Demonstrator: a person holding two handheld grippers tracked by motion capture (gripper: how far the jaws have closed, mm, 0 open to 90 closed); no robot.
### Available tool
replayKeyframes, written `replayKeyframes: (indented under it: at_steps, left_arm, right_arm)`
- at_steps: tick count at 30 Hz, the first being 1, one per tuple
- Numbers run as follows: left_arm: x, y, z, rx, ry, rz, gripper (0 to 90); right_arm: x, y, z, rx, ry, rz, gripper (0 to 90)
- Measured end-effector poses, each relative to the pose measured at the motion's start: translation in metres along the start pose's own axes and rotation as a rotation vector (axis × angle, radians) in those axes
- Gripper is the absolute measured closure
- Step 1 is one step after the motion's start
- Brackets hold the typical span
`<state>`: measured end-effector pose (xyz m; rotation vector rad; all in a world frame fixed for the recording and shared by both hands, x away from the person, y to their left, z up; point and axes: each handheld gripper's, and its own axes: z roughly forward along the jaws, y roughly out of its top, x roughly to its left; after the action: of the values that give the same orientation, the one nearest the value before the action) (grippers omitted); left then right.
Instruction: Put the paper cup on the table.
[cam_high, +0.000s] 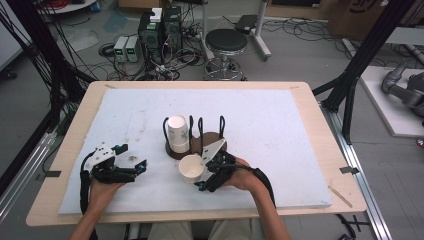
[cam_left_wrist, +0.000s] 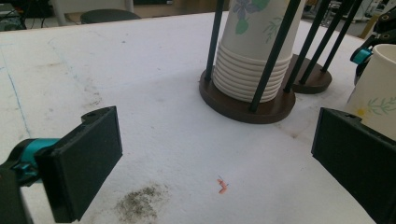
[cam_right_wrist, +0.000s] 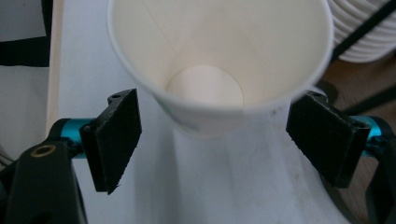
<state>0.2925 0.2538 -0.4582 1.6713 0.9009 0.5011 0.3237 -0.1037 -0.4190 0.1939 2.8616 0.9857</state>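
A single white paper cup (cam_high: 191, 167) stands upright on the white mat, just in front of a dark wooden cup rack (cam_high: 210, 138). My right gripper (cam_high: 199, 174) is open, with its pads on either side of the cup (cam_right_wrist: 205, 88) and a gap showing at the left pad. A stack of flower-printed cups (cam_high: 178, 132) sits upside down between the rack's black posts. My left gripper (cam_high: 134, 156) rests open and empty on the mat to the left. In the left gripper view its jaws (cam_left_wrist: 215, 144) frame bare mat, with the cup stack (cam_left_wrist: 254, 51) ahead and the single cup (cam_left_wrist: 373, 93) at the right edge.
The white mat (cam_high: 260, 115) covers most of the wooden table. A dark smudge (cam_left_wrist: 140, 203) and a small pink scrap (cam_left_wrist: 222, 185) lie on the mat between the left jaws. Behind the table stand a black stool (cam_high: 226, 42) and computer boxes with cables (cam_high: 160, 30).
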Motion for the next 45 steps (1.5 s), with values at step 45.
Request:
replayKeyframes:
  at_steps: [45]
  left_arm:
    - [-0.002,-0.002,-0.003,-0.035,0.021,0.016,1.7]
  right_arm:
    - [-0.010,-0.113,-0.066,-0.402,-0.371,0.391,18.6]
